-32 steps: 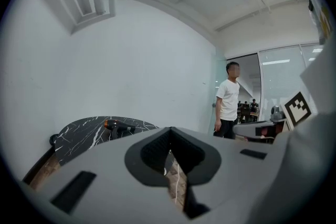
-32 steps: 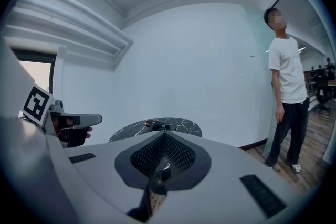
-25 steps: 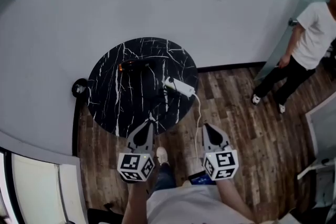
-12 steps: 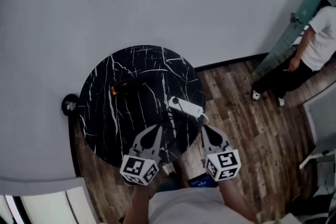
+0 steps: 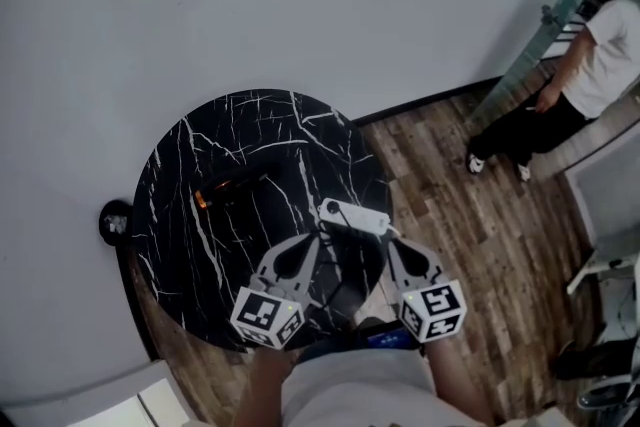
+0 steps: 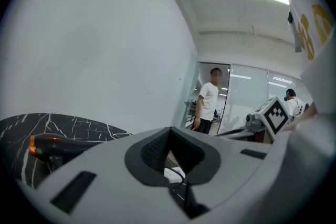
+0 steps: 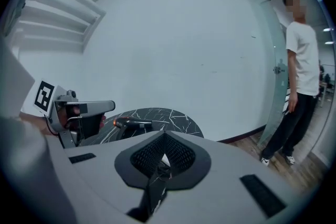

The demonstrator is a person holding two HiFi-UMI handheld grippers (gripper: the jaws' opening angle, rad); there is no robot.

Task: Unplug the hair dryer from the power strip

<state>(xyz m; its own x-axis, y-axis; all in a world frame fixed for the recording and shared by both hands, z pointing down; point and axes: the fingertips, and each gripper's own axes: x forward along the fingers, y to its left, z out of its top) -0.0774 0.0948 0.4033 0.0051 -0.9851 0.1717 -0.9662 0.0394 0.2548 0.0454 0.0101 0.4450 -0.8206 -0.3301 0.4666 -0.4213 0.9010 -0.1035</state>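
A dark hair dryer (image 5: 235,187) with an orange end lies on the round black marble table (image 5: 180,155). A white power strip (image 5: 355,215) sits near the table's front right edge. The left gripper (image 5: 318,237) is shut and empty, its tips just left of the strip. My right gripper (image 5: 390,240) is shut and empty too, close to the strip's right end. In the left gripper view the strip (image 6: 173,173) and a black cord show below the closed jaws, with the dryer (image 6: 52,145) to the left. The right gripper view has the dryer (image 7: 131,123) beyond the left gripper (image 7: 79,113).
A person in a white shirt (image 5: 590,85) stands on the wooden floor (image 5: 480,225) by a glass door at the right. A pale wall runs behind the table. A small dark round object (image 5: 113,221) sits on the floor left of the table.
Both grippers have moved forward from the floor side over the table's near edge, up to the power strip. Their jaws stay shut. The person at the right has shifted further back.
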